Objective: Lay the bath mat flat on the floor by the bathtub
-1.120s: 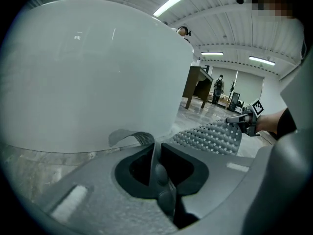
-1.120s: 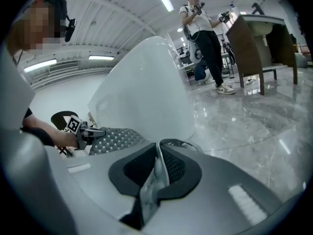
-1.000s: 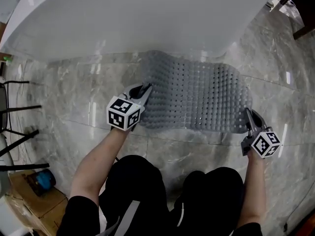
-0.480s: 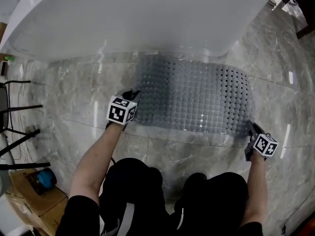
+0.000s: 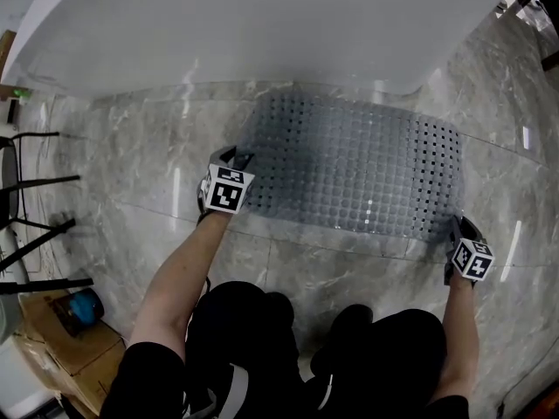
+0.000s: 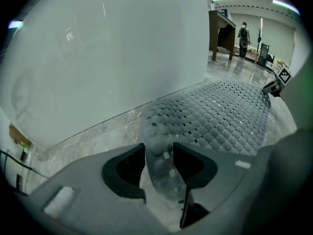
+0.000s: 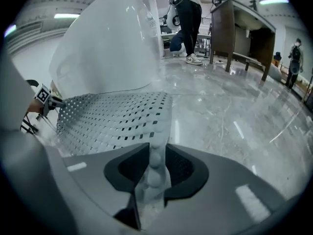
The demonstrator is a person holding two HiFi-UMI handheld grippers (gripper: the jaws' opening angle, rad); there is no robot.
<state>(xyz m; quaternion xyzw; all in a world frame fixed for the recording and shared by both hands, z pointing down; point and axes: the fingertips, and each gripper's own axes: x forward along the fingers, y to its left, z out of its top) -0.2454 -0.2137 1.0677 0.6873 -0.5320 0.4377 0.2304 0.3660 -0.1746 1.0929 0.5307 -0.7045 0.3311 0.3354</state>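
Observation:
The grey perforated bath mat (image 5: 349, 168) lies spread out on the marble floor, right against the white bathtub (image 5: 244, 33). My left gripper (image 5: 234, 155) is at the mat's near left corner. In the left gripper view that corner (image 6: 161, 155) still lies between the jaws of the left gripper (image 6: 159, 160), which have just been opening. My right gripper (image 5: 463, 225) is at the near right corner. The mat's edge (image 7: 155, 155) runs between the jaws of the right gripper (image 7: 155, 168), which have also just been opening. Both grippers sit low over the floor.
Black stand legs (image 5: 26, 190) and a cardboard box (image 5: 61, 339) holding a blue object (image 5: 80, 308) are at the left. A dark wooden table (image 7: 244, 28) and a standing person (image 7: 188, 13) are beyond the tub. My knees (image 5: 262, 321) are just behind the mat.
The mat has gone from rumpled and lifted at its near edge to lying flat. Both grippers sank to the floor with it and their jaws spread apart.

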